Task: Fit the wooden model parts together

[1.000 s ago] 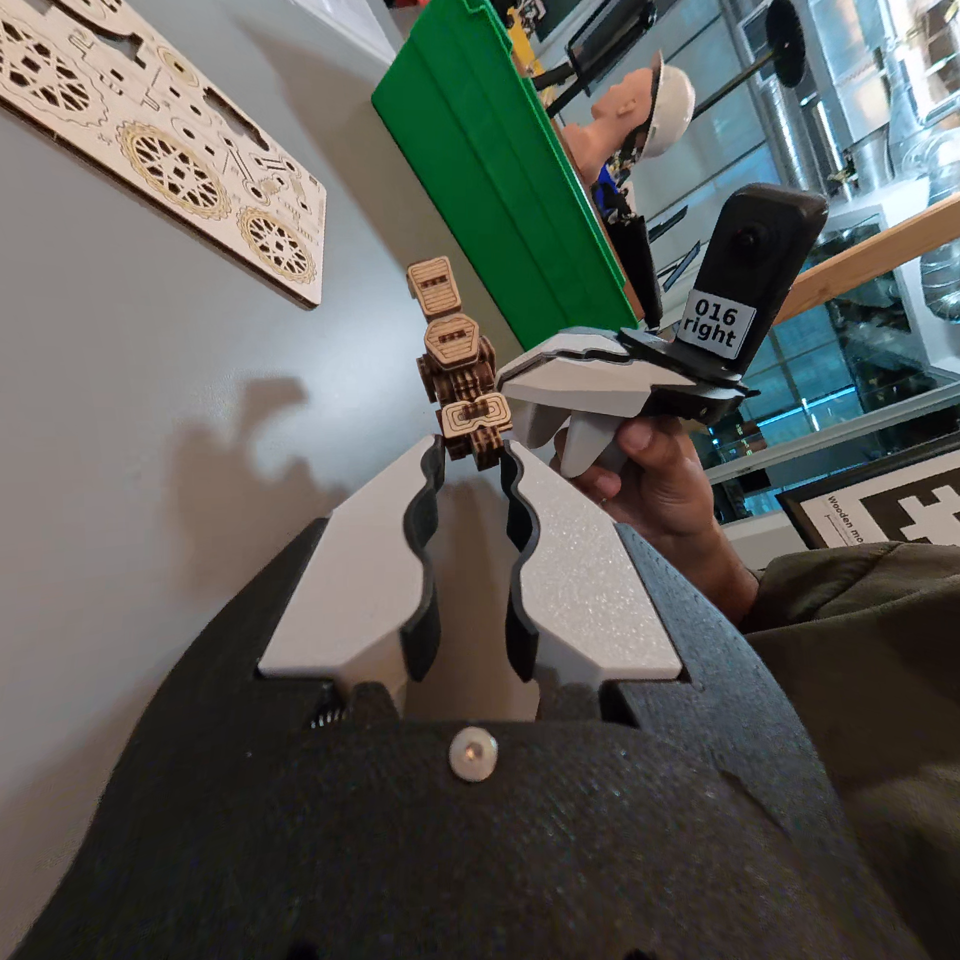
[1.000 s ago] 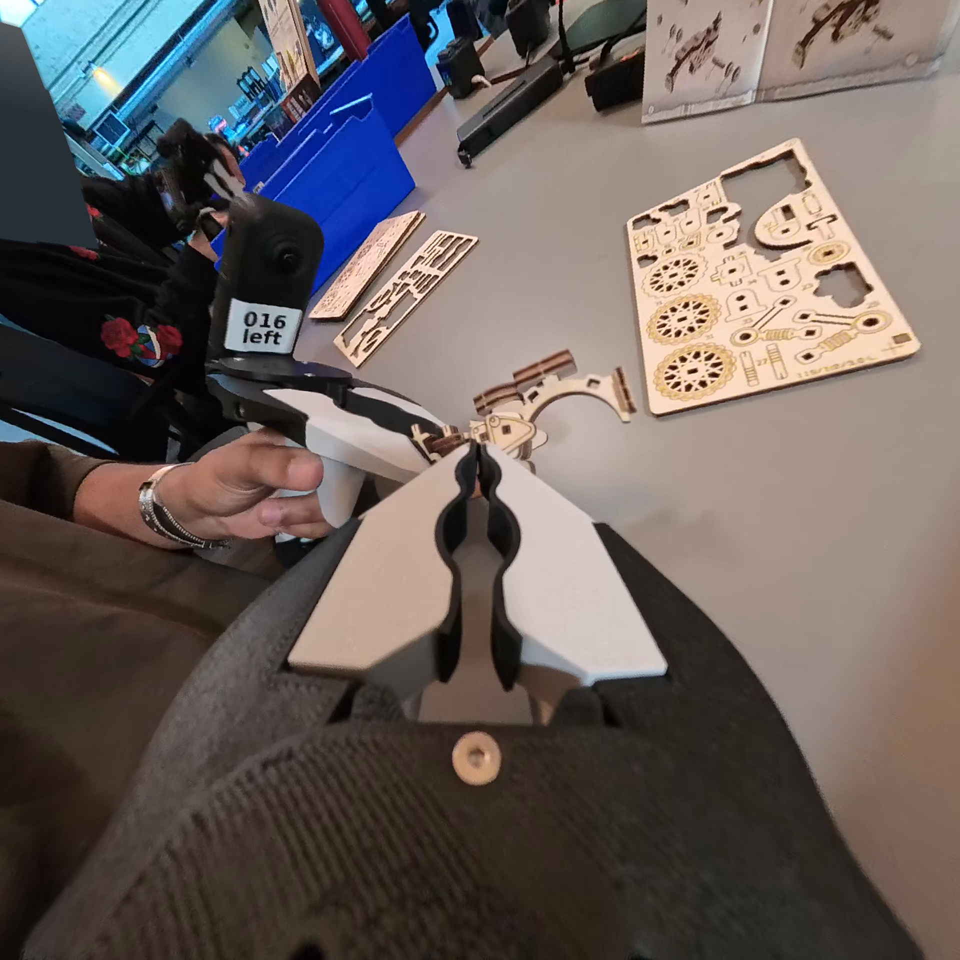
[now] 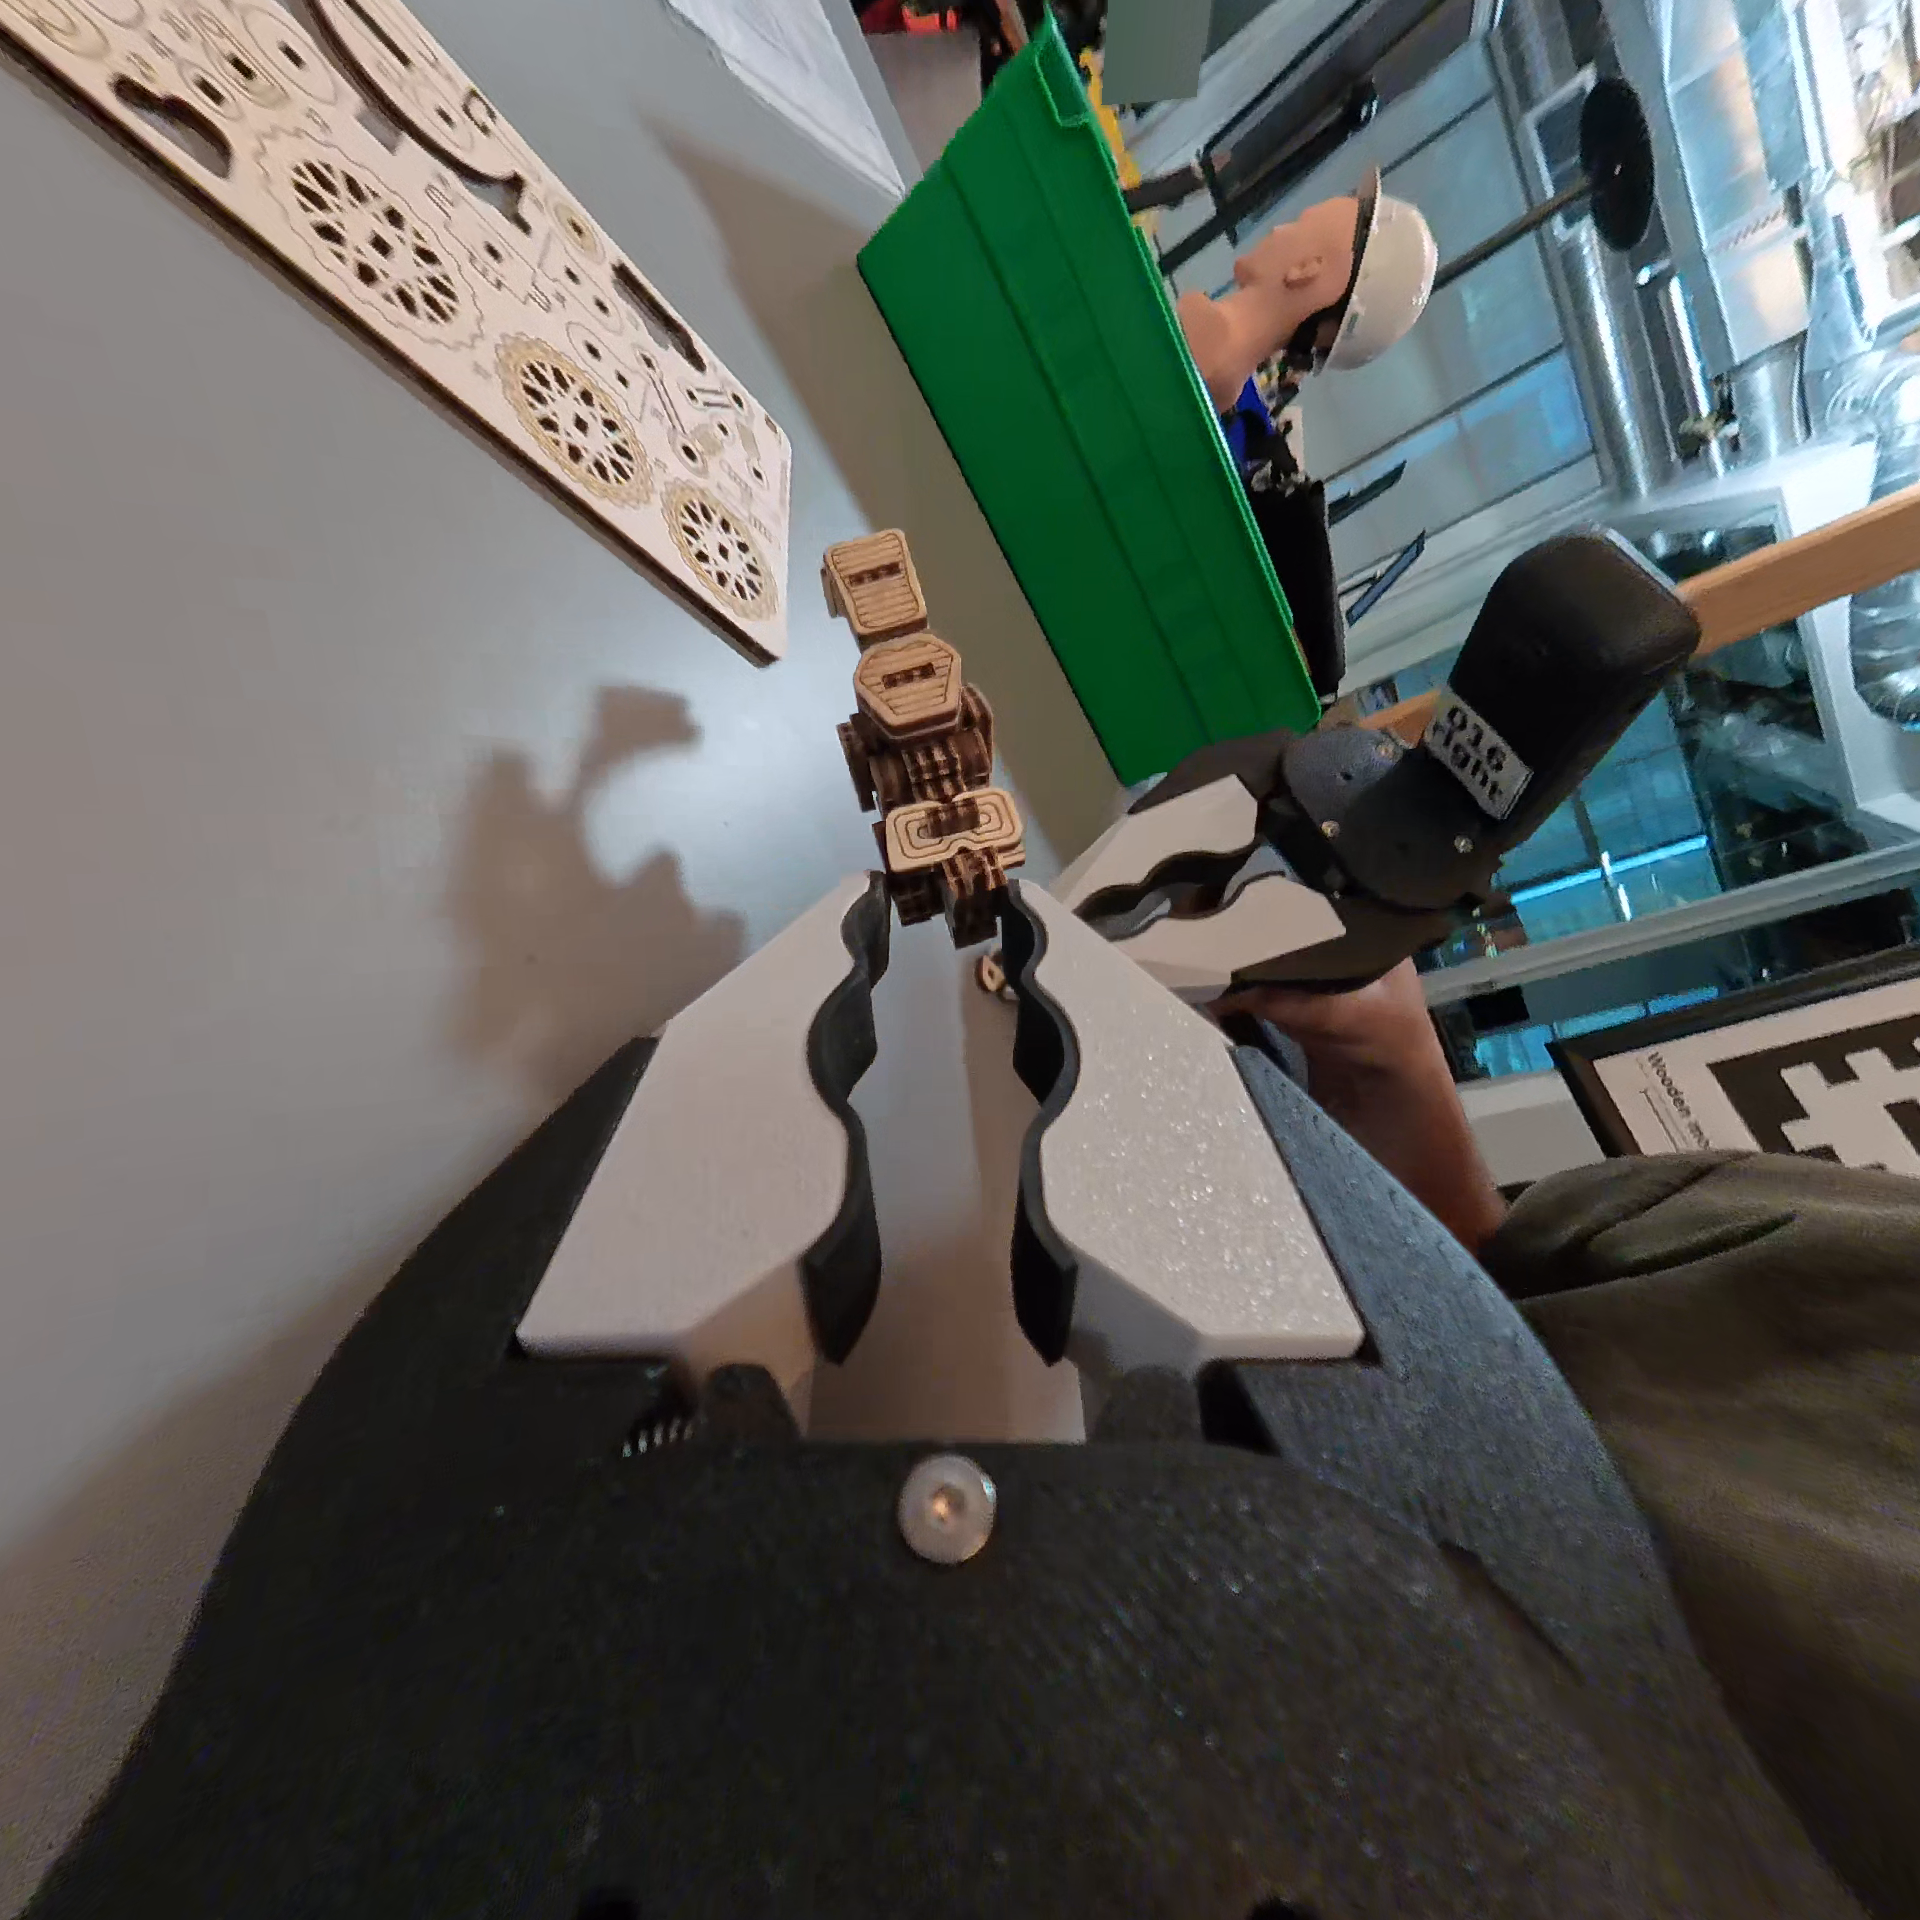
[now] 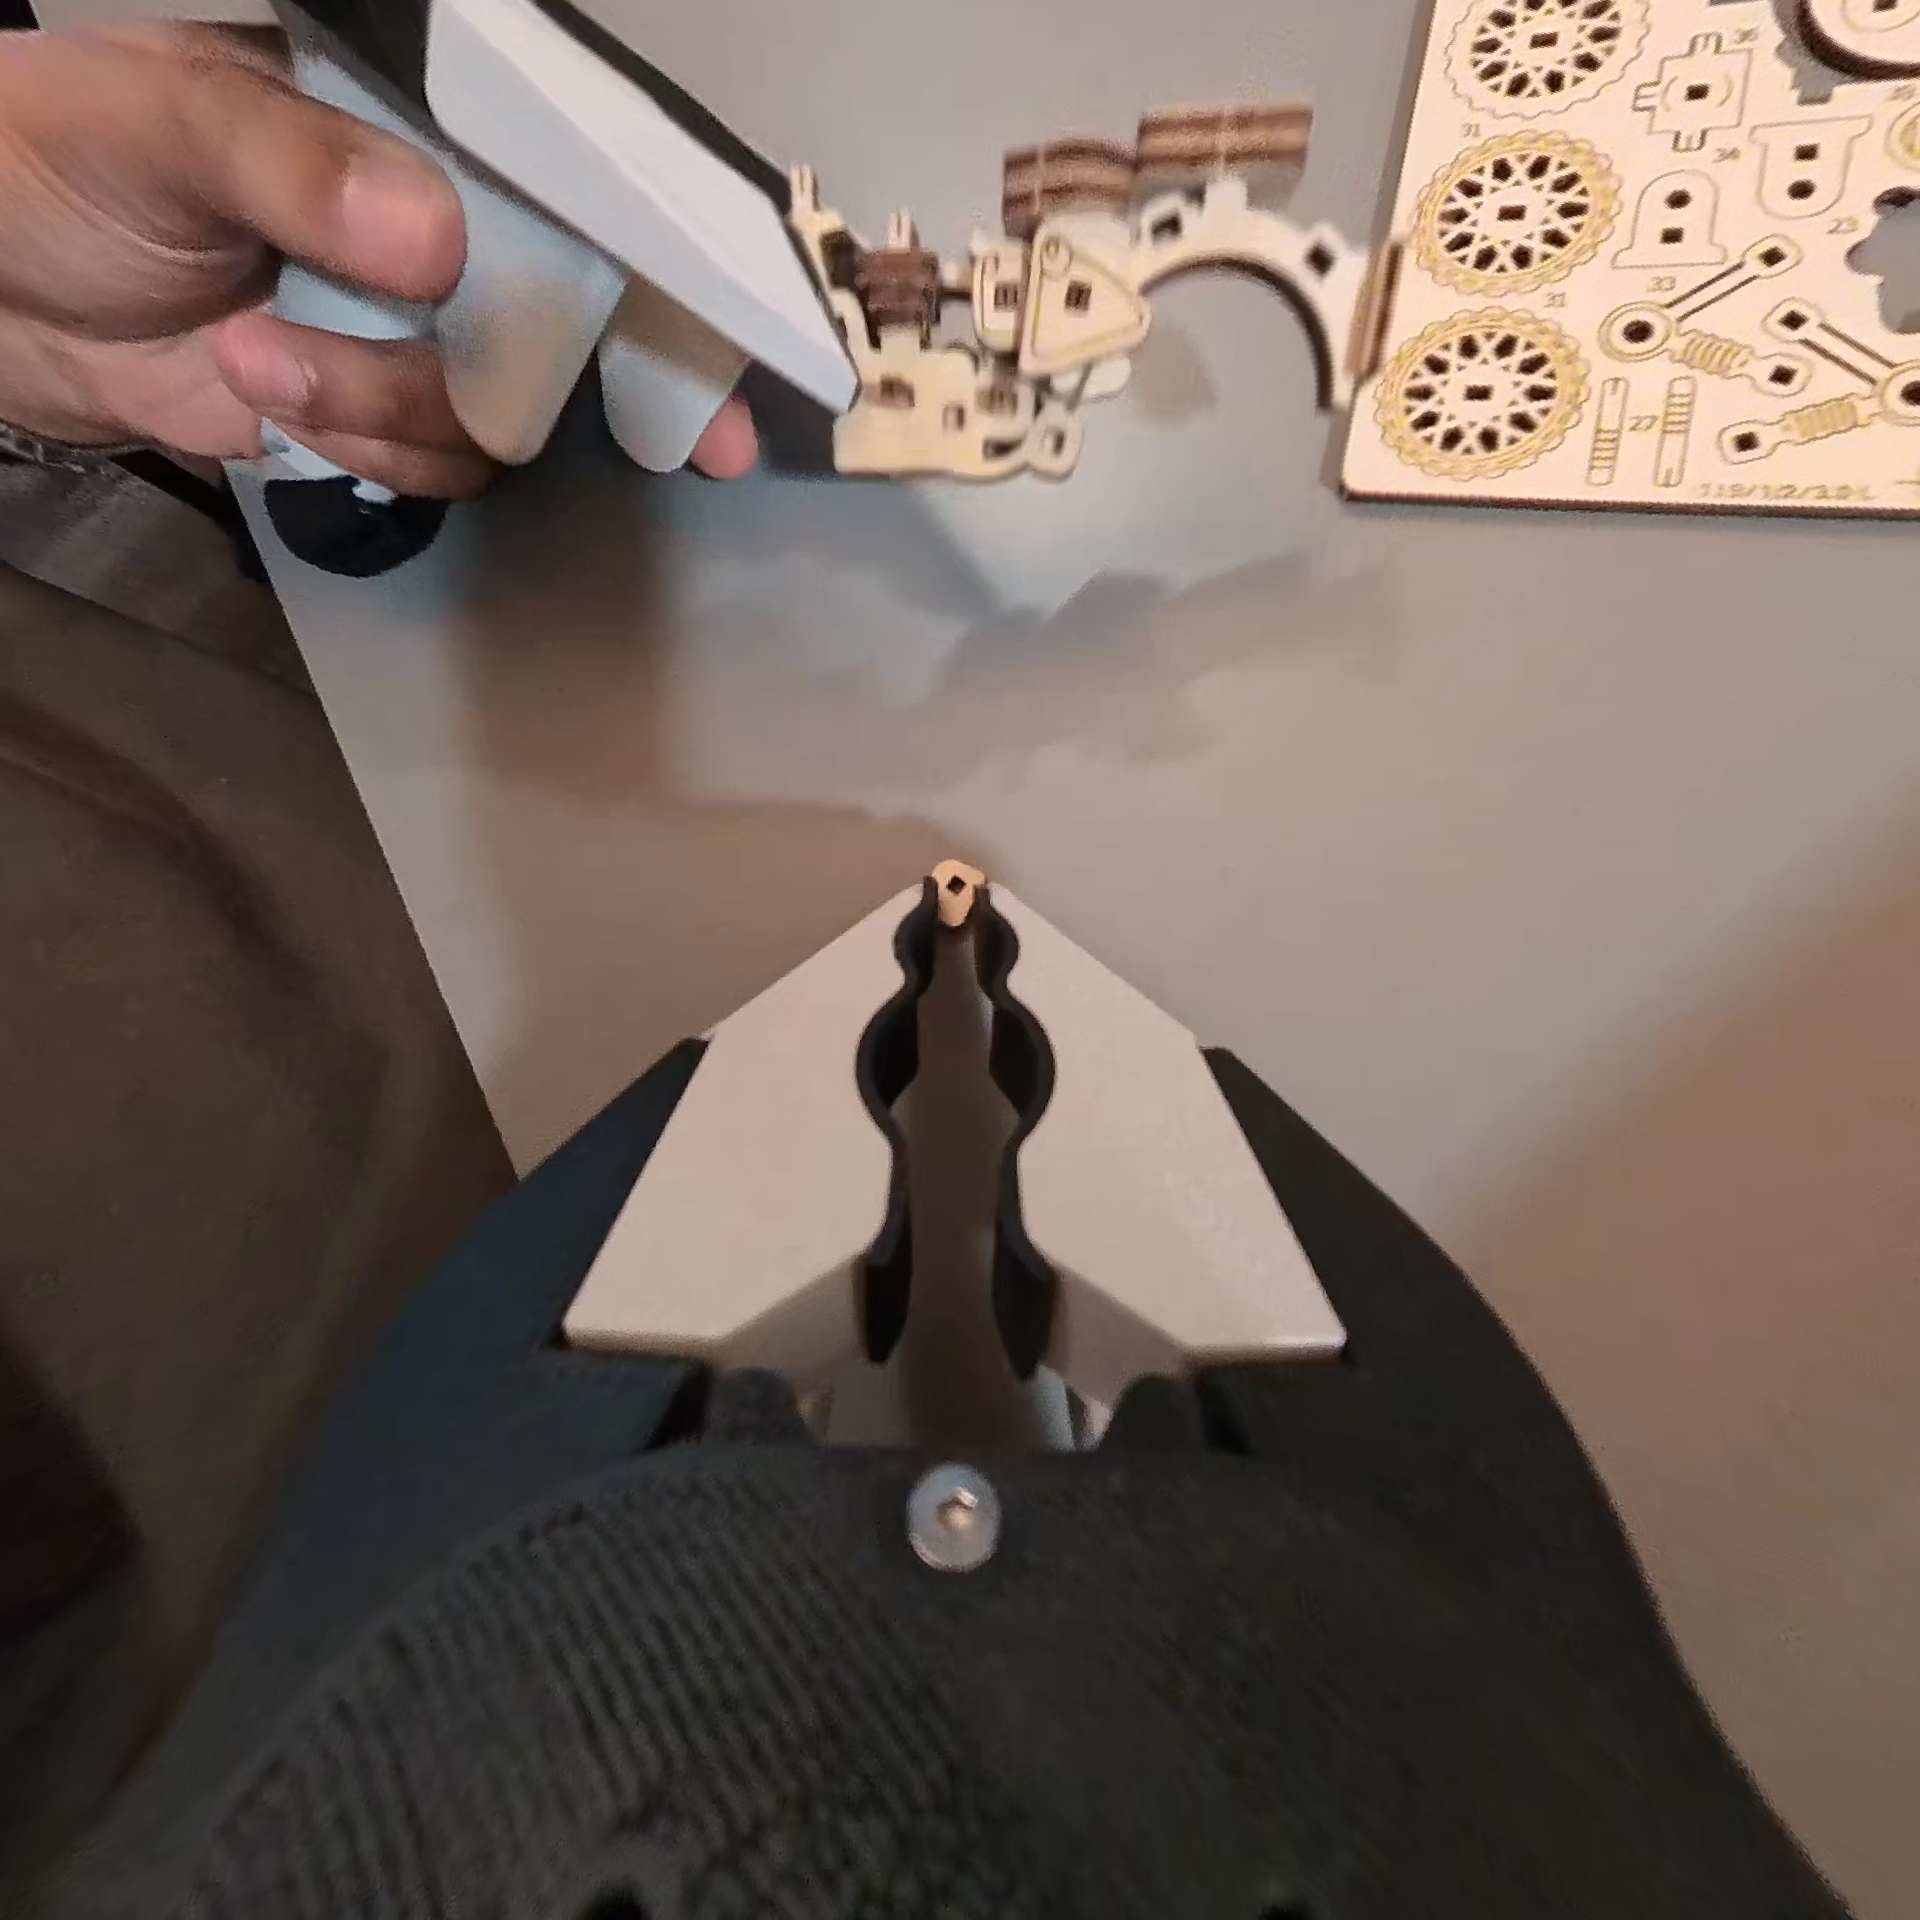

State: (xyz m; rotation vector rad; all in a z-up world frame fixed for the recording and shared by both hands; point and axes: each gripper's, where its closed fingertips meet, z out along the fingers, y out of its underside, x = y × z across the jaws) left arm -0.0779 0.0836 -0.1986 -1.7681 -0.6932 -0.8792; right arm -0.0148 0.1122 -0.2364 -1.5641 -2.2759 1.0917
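1. The left gripper [image 3: 943, 914] was clamped on the lower end of the wooden model [image 3: 930, 769], which stuck out beyond its tips, held above the grey table [image 3: 312, 831].
2. The right gripper [image 4: 958, 902] was nearly closed, pinching a small wooden piece [image 4: 956, 896] at its very tips, apart from the model.
3. In the right wrist view, the model [image 4: 977, 343] appeared beside the left gripper's [image 4: 831, 343] tip, blurred, near the punched parts sheet [image 4: 1662, 260].
4. A green bin [image 3: 1081, 436] stood farther back on the table.
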